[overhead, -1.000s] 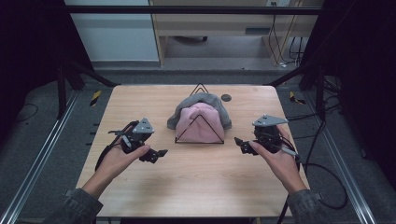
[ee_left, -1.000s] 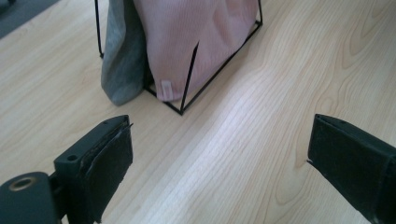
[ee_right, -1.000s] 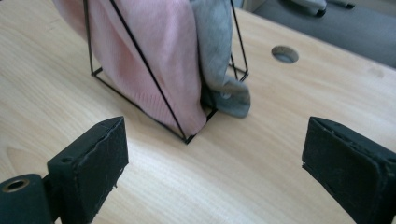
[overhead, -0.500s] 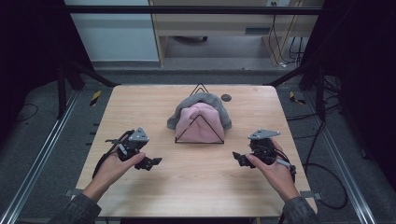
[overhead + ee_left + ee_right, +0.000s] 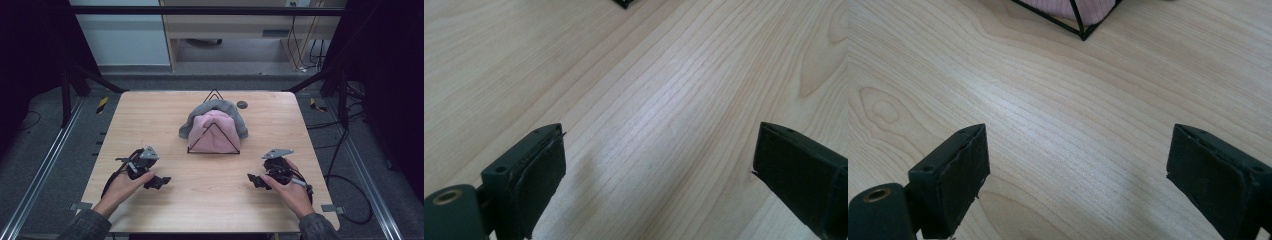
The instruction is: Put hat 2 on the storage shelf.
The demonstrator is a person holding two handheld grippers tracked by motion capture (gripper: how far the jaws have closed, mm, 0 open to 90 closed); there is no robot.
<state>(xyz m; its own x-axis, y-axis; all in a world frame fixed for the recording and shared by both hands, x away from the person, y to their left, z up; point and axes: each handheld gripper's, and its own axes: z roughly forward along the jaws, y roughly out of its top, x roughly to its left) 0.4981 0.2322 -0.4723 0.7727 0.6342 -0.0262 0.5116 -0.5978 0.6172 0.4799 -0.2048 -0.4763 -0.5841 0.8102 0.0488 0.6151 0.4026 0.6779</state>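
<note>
Since a second ago both hands have drawn back toward the near edge of the surface (image 5: 165, 115), away from the rack. The left gripper (image 5: 159, 182) sits near the front left, its fingers (image 5: 531, 172) spread wide over bare wood. Between the grippers and farther back stands the black wire rack (image 5: 214, 138), with a pink cloth (image 5: 212, 130) and a grey cloth (image 5: 220, 106) draped over it; a small dark disc (image 5: 242, 104) lies just behind. The right gripper (image 5: 253, 179) rests front right, fingers (image 5: 950, 175) wide, holding nothing, the rack's corner well ahead of them.
</note>
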